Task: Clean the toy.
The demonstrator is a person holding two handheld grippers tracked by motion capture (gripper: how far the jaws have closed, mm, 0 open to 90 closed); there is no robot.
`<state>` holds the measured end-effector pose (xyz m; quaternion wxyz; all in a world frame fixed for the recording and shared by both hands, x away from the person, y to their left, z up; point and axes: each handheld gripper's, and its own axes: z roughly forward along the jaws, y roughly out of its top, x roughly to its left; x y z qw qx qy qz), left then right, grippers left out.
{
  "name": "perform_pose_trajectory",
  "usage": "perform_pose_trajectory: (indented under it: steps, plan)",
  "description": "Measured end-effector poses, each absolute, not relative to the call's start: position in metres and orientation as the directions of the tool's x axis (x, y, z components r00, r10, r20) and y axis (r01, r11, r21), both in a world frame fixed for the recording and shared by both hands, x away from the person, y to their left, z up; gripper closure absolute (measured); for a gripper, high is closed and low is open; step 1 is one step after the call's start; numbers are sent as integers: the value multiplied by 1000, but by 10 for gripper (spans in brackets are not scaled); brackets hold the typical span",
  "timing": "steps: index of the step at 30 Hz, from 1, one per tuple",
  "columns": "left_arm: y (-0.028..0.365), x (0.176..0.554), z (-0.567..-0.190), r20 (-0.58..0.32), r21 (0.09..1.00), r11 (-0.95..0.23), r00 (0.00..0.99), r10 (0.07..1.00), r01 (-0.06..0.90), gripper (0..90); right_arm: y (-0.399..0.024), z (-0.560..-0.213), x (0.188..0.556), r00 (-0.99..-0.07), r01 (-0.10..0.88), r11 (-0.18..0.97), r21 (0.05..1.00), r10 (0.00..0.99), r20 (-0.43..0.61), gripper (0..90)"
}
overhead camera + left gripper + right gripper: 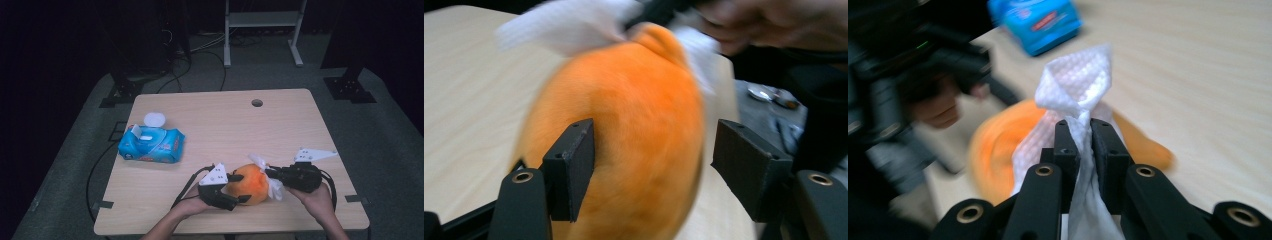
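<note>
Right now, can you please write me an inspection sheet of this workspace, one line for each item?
Surface: wooden table, one round hole near the far edge.
Job's things: orange plush toy near the front edge; white wipe against it.
Clutter: blue wipes pack, lid flipped up.
Grippers: left gripper jaws around the toy, one touching, the other apart; right gripper pinches the wipe.
Cables: one trails from each gripper; more on the floor behind.
Surroundings: grey floor, white frame, dark stands.

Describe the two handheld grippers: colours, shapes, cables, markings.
Both the left gripper and right gripper are black, each topped by a grey three-cornered plate and trailing a black cable. The fingers are blocky black pads on arms with brass-ringed holes. No markings show. The forearms are bare, with no sleeves in view.
</note>
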<state>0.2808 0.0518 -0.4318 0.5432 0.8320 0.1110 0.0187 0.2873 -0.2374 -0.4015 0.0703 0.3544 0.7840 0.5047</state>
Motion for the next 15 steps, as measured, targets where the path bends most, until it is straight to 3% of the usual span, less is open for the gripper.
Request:
perform_pose_trajectory:
  steps: [4, 9, 10, 12, 15]
  plan:
    - [55, 282, -427, -88, 918, -362, 974, 211, 161, 319, -236, -405, 288, -734, 503, 248, 828, 629, 257, 821]
    - [61, 292, -424, -102, 929, -306, 937, 335, 210, 283, -237, -404, 287, -790, 493, 317, 810, 554, 264, 821]
    - [62, 298, -429, -126, 912, -318, 914, 385, 260, 283, -237, -404, 286, -791, 490, 324, 809, 556, 256, 821]
    - [61, 300, -435, -176, 897, -327, 918, 355, 298, 300, -239, -402, 285, -786, 491, 320, 810, 563, 254, 820]
    - [59, 296, -437, -174, 892, -354, 937, 304, 281, 307, -244, -400, 285, -754, 498, 292, 817, 611, 241, 820]
